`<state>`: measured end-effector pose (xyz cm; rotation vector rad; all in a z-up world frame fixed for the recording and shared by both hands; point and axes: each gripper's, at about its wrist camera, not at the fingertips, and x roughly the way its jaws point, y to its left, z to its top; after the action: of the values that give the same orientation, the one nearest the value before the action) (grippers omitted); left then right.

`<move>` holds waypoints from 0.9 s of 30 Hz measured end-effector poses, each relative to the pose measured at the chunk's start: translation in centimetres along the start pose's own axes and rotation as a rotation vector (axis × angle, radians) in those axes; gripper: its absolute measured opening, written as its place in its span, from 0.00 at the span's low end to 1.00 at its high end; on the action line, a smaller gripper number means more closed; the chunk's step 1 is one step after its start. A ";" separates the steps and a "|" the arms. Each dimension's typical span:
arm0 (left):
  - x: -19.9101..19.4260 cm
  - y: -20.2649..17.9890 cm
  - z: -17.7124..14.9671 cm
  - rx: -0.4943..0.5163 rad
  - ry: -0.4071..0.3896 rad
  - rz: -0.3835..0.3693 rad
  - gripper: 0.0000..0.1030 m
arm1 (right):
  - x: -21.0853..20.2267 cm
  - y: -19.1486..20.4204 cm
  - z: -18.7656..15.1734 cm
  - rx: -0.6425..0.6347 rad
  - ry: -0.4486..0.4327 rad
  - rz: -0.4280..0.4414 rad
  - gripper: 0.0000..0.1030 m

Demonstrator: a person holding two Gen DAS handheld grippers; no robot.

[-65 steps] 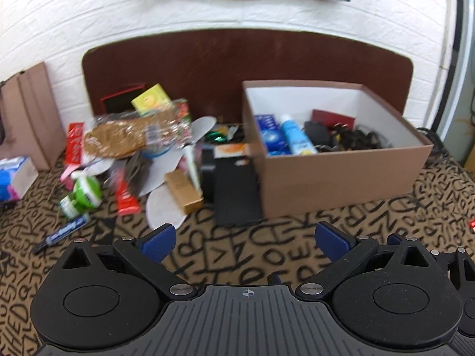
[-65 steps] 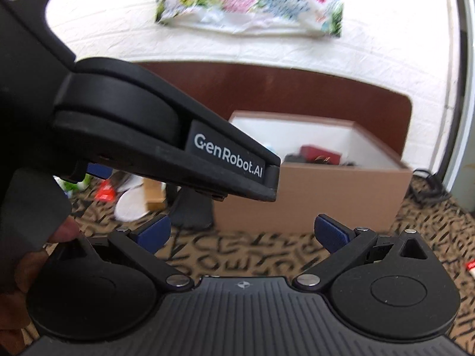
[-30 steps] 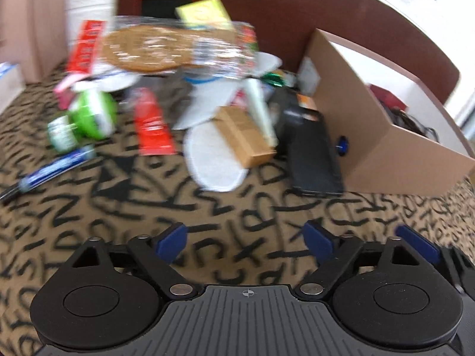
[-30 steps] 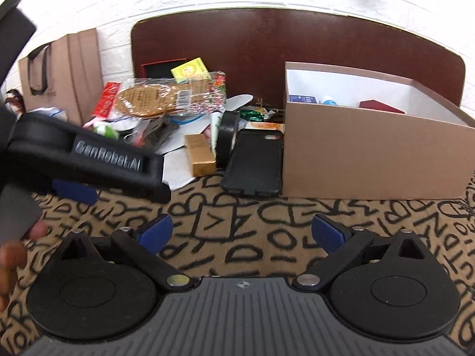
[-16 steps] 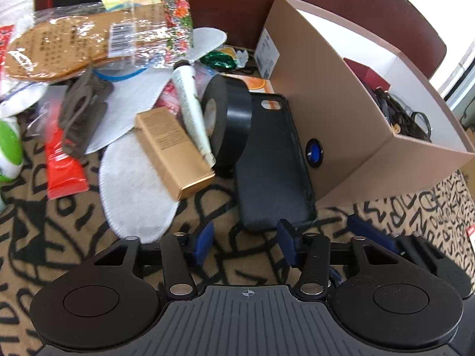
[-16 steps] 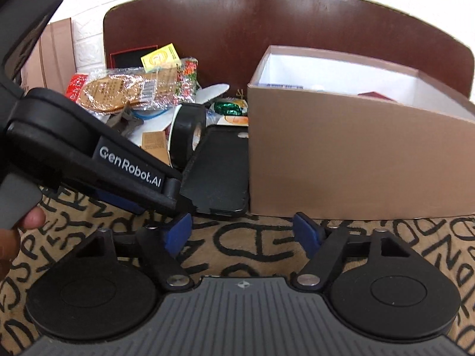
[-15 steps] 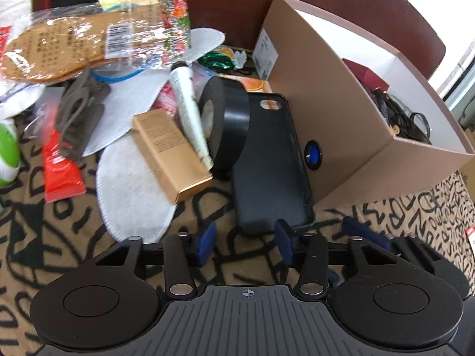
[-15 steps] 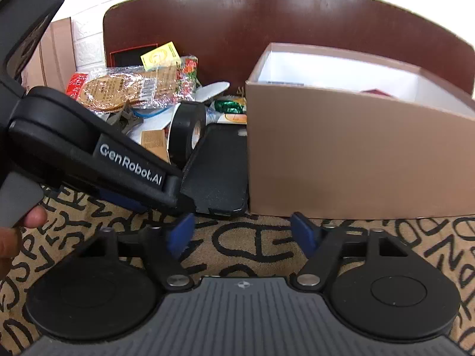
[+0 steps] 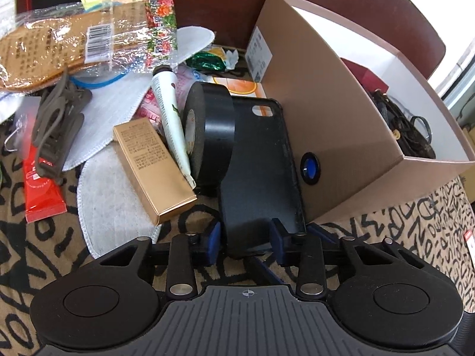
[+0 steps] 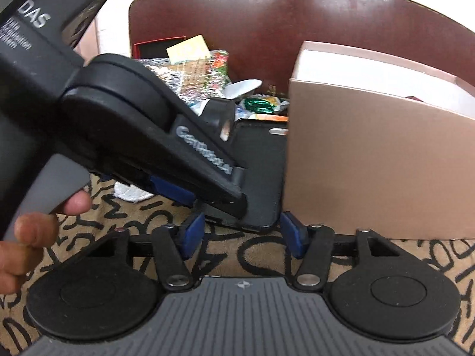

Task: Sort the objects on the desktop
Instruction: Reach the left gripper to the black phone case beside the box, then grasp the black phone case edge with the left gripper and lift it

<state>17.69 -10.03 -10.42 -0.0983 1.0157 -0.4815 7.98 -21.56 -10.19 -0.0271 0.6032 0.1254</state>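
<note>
A black phone case (image 9: 258, 163) lies flat on the patterned cloth against the brown cardboard box (image 9: 323, 112). My left gripper (image 9: 245, 241) has its blue pads on either side of the case's near end; the jaws stand narrow around it, touching or nearly so. A black tape roll (image 9: 210, 136) stands on edge at the case's far left. My right gripper (image 10: 242, 235) is open just in front of the case (image 10: 261, 163), a little apart from it, with the left gripper's body (image 10: 154, 136) crossing above.
Left of the case lie a gold carton (image 9: 151, 169), a white tube (image 9: 170, 118), white insoles (image 9: 109, 204), a red sachet (image 9: 41, 187), a grey clip (image 9: 56, 127) and bagged insoles (image 9: 80, 44). The box holds cables (image 9: 397, 124) and a red item. A dark headboard (image 10: 297, 14) stands behind.
My left gripper has moved forward and down onto the phone case's near end and its jaws have narrowed around it. My right gripper has come closer to the case and narrowed a little.
</note>
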 end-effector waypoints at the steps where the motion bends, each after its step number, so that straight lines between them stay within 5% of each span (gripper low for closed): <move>1: -0.1 0.1 -0.1 -0.005 0.000 -0.001 0.34 | -0.1 0.1 0.0 -0.003 0.001 -0.003 0.56; 27: -8.2 -4.4 -14.1 0.083 0.066 -0.026 0.39 | -12.9 2.3 -6.5 0.044 0.092 0.078 0.56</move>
<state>0.84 -8.36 -10.11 -0.0223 1.0583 -0.5532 -6.50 -21.11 -8.24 0.0336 0.6987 0.1872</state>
